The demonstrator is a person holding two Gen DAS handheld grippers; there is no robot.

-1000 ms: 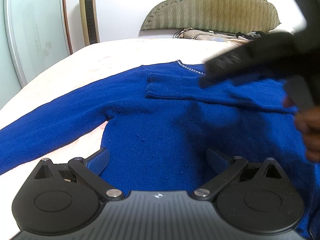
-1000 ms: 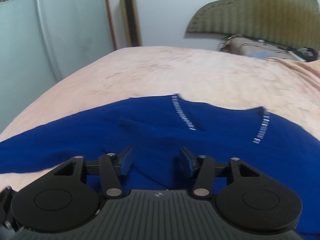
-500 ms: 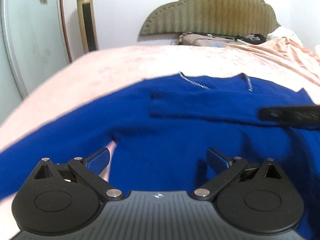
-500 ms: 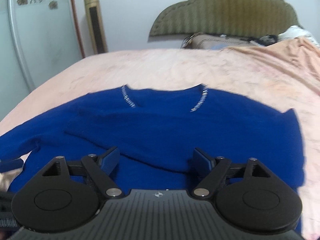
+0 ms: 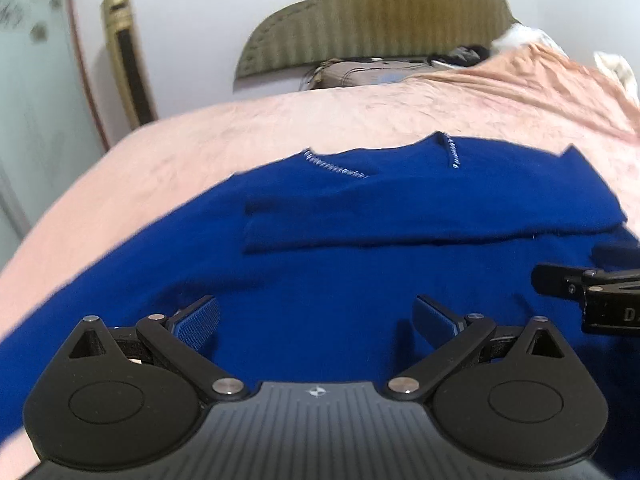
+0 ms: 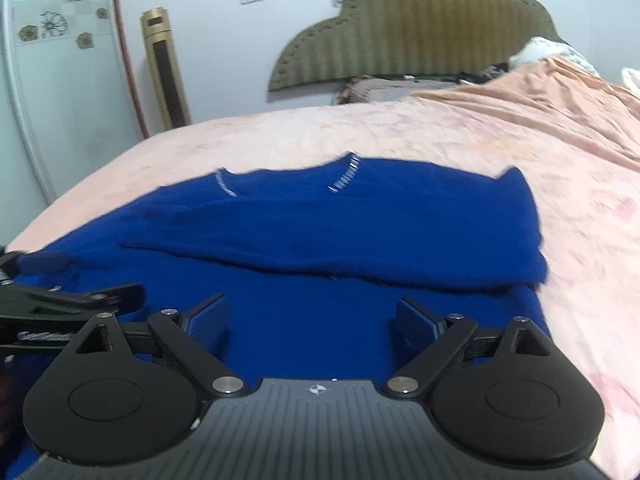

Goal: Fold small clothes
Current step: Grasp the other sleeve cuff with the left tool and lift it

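Sleeve-folding is judged half done: one sleeve is laid across the blue sweater. Left gripper and right gripper are held wide open, empty; the outstretched sleeve must be grasped next.

Pink bedspread, olive headboard, gold tower fan by wall.

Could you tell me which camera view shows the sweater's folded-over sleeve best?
The right wrist view: the folded sleeve lies whole across the blue sweater, from cuff to shoulder fold. The left wrist view shows its cuff end clearly, but not its far end.
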